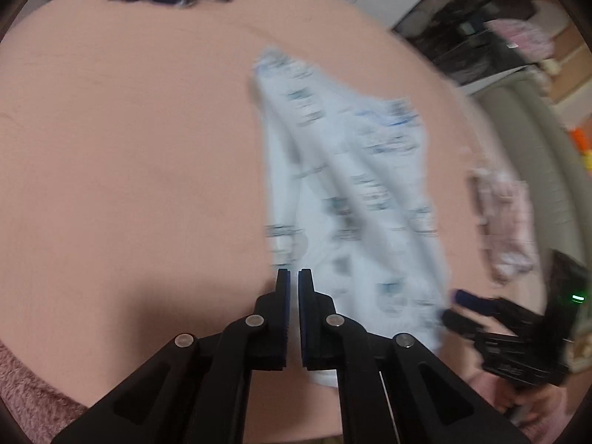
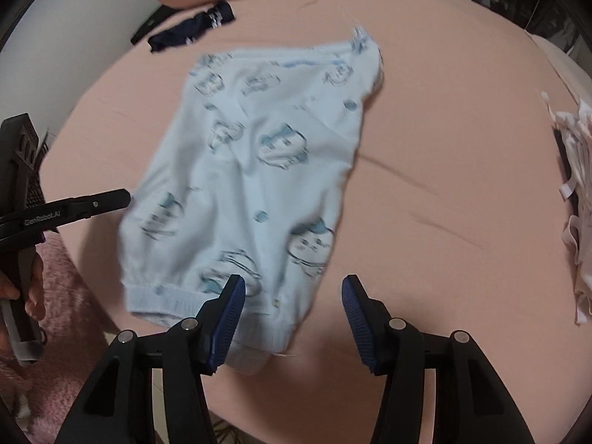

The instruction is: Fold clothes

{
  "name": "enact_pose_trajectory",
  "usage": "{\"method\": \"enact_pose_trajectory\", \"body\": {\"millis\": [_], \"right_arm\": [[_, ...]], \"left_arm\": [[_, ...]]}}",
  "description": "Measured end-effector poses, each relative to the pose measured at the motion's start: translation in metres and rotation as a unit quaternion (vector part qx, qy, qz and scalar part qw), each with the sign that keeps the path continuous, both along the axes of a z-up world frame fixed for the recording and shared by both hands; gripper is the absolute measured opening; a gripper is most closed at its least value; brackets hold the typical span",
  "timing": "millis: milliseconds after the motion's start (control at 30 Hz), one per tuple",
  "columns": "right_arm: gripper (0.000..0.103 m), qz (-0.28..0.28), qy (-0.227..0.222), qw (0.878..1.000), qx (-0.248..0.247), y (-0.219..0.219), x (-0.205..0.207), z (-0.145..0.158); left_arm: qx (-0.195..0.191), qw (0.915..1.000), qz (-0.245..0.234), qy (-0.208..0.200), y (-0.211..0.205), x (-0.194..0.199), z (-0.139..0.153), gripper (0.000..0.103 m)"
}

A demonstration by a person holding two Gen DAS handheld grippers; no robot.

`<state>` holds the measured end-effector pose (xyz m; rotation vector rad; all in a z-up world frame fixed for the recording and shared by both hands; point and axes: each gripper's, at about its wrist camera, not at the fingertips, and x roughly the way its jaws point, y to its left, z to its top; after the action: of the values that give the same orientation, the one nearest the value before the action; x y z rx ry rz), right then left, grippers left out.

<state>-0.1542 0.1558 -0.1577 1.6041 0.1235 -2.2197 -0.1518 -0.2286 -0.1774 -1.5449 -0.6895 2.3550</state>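
Pink bedsheet [image 2: 462,129] covers my view; pale blue printed garment [image 2: 251,170] lies flat at centre. My right gripper [image 2: 292,288] is spread at six o'clock over its hem; my left gripper [image 1: 294,277] pressed together, whether pinching cloth I cannot tell.

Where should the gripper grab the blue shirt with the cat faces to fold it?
Probably the ribbed hem of the light blue shirt, coming from above at the near edge: it lies flat, thick, closest to the open right gripper.
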Motion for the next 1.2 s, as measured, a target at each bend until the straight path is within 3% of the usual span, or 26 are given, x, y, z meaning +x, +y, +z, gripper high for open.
{"method": "enact_pose_trajectory", "body": {"millis": [133, 233, 333, 400, 467, 500, 600, 667, 733, 800, 1000, 1067, 1133, 1200], "right_arm": [[0.054, -0.024, 0.002, 1.0, -0.002, 0.005, 0.001, 0.001], [0.054, -0.045, -0.01, 0.999, -0.013, 0.014, 0.001, -0.001], [0.054, -0.052, -0.012, 0.998, -0.017, 0.019, -0.001, 0.001], [0.054, -0.05, -0.011, 0.999, -0.018, 0.022, 0.002, 0.004], [0.054, -0.052, -0.01, 0.998, -0.018, 0.024, 0.004, 0.006], [0.054, -0.053, -0.009, 0.998, -0.018, 0.026, 0.006, 0.006], [0.054, -0.057, -0.009, 0.998, -0.017, 0.024, 0.005, 0.006], [0.054, -0.055, -0.007, 0.998, -0.02, 0.021, 0.007, 0.007], [0.054, -0.051, -0.006, 0.998, -0.018, 0.019, 0.008, 0.007], [0.054, -0.051, -0.007, 0.999, -0.015, 0.008, 0.004, 0.006], [0.054, -0.043, 0.005, 0.999, -0.028, -0.005, 0.001, 0.015], [0.054, -0.032, 0.013, 0.999, -0.025, -0.018, -0.003, 0.014], [0.054, -0.02, 0.017, 1.0, -0.013, -0.033, -0.009, 0.007], [0.054, -0.004, -0.012, 0.999, 0.041, -0.046, -0.012, -0.02]], "left_arm": [[-0.001, 0.9981, -0.061, -0.01, 0.024, 0.001, 0.0, 0.004], [0.006, 0.9968, -0.062, -0.05, 0.032, -0.003, -0.019, 0.006], [0.022, 0.9961, -0.062, -0.058, 0.025, 0.009, -0.022, 0.01], [0.038, 0.996, -0.058, -0.057, 0.018, 0.013, -0.018, 0.017], [0.053, 0.9961, -0.05, -0.05, 0.01, 0.018, -0.014, 0.038], [0.063, 0.9956, -0.05, -0.048, 0.005, 0.025, -0.011, 0.041], [0.059, 0.9955, -0.063, -0.039, 0.014, 0.025, -0.01, 0.04], [0.056, 0.9946, -0.077, -0.042, 0.025, 0.02, -0.015, 0.014], [0.041, 0.9948, -0.085, -0.038, 0.036, 0.015, -0.018, 0.004], [0.039, 0.9947, -0.09, -0.031, 0.039, 0.013, -0.015, 0.003], [0.024, 0.9967, -0.07, 0.032, 0.009, 0.034, 0.035, 0.003], [-0.003, 0.9978, -0.062, 0.024, 0.001, 0.039, 0.033, 0.003], [-0.02, 0.9977, -0.063, -0.015, 0.002, 0.036, 0.009, 0.003], [-0.03, 0.9958, -0.064, -0.059, 0.006, 0.031, -0.019, 0.004]]}}
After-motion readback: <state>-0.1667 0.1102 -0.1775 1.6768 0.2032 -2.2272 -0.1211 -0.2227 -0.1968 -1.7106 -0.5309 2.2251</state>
